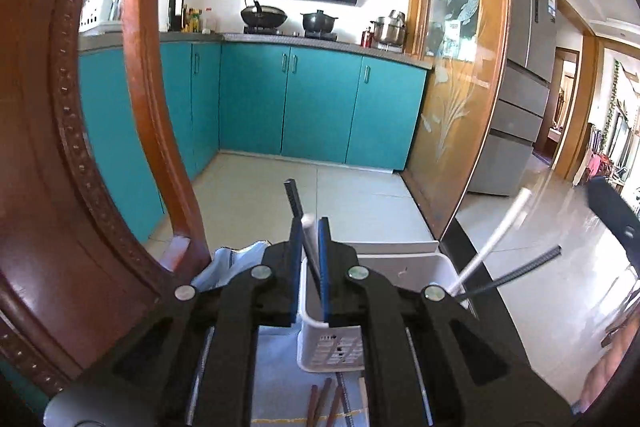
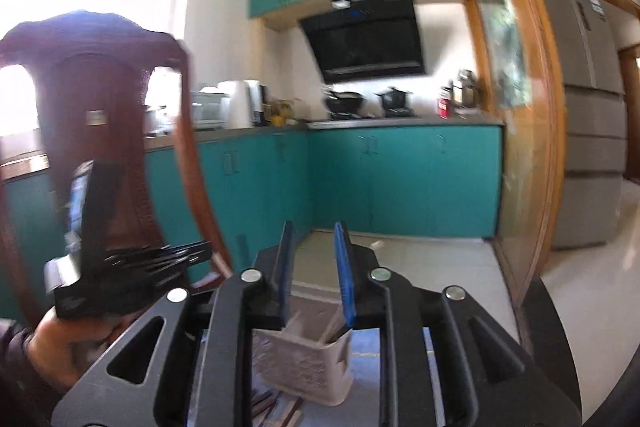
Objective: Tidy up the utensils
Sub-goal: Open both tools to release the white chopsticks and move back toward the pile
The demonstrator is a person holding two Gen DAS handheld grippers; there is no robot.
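Left wrist view: the left claw (image 1: pixel 310 251) sits at the lower centre of the frame, its blue pads closed tight on a pair of utensil handles (image 1: pixel 306 231), one black and ribbed, one white, which stand up between the fingers and tilt a little to the left. Directly beneath and behind the claw is a white plastic utensil basket (image 1: pixel 332 347) with a perforated wall, resting on a pale blue cloth (image 1: pixel 276 359) on the counter (image 1: pixel 480 291). At the basket's right end, a white stick (image 1: pixel 500 233) and a black ribbed stick (image 1: pixel 520 269) lean out toward the right. Brown chopsticks (image 1: pixel 320 403) lie on the cloth at the bottom edge. A carved wooden chair back (image 1: pixel 48 147) fills the left side.

Right wrist view, blurred: the right claw (image 2: pixel 314 267) at lower centre has its blue pads standing a small way apart, with nothing between them. The basket (image 2: pixel 304 367) lies below it, with utensil ends showing inside. At lower left, a hand (image 2: pixel 60 347) holds the other black gripper body in front of the chair.
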